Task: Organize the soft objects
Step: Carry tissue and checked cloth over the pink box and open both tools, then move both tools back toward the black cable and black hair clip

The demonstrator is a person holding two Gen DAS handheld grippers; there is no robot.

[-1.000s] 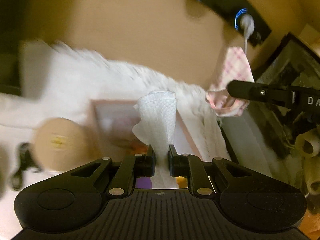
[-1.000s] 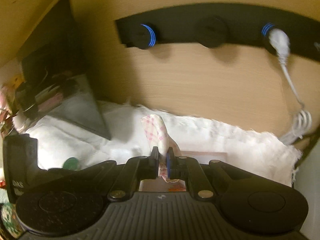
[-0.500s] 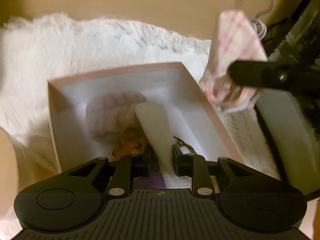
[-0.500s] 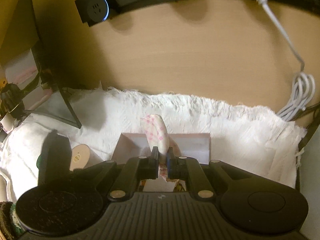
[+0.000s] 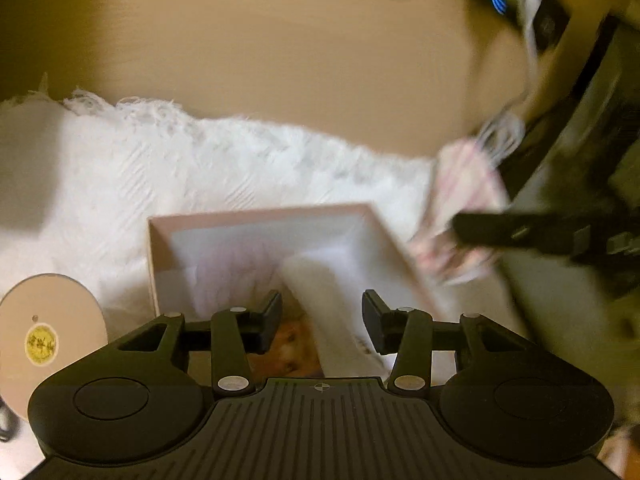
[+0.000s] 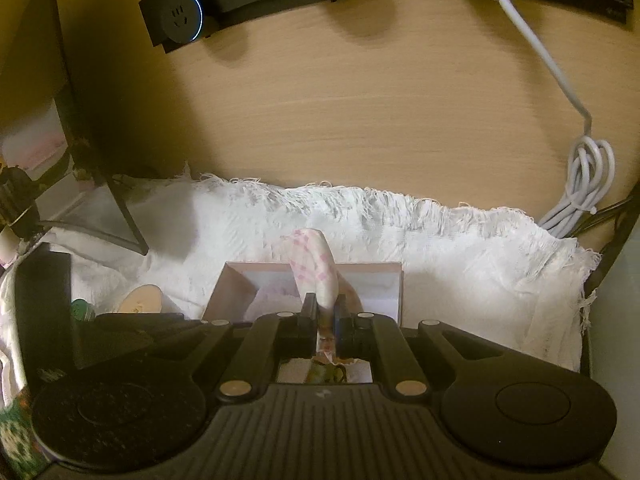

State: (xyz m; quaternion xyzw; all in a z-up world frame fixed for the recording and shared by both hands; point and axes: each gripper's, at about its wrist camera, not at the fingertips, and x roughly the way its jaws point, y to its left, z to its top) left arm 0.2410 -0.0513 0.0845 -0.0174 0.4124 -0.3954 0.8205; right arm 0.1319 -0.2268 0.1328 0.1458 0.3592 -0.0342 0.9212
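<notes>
Pale wood panelling (image 5: 280,60) is seen behind a fringed white cloth (image 5: 200,168) spread over the desk in the left wrist view. On the cloth an open pink box (image 5: 256,216) with a white lining is set, and a round tan disc with a yellow sticker (image 5: 44,332) lies to its left. The left gripper (image 5: 320,316) is held over the box with its jaws opening; a rolled white cloth (image 5: 332,304) lies between them inside the box, untouched by either pad. At the right, blurred, the right gripper is seen with a pink checked cloth.

In the right wrist view, the pink checked cloth (image 6: 316,272) is pinched by the narrow jaws of the right gripper (image 6: 326,312) above the box (image 6: 304,268). A black power strip (image 6: 240,0) and a white cable (image 6: 580,176) are seen on the panelling.
</notes>
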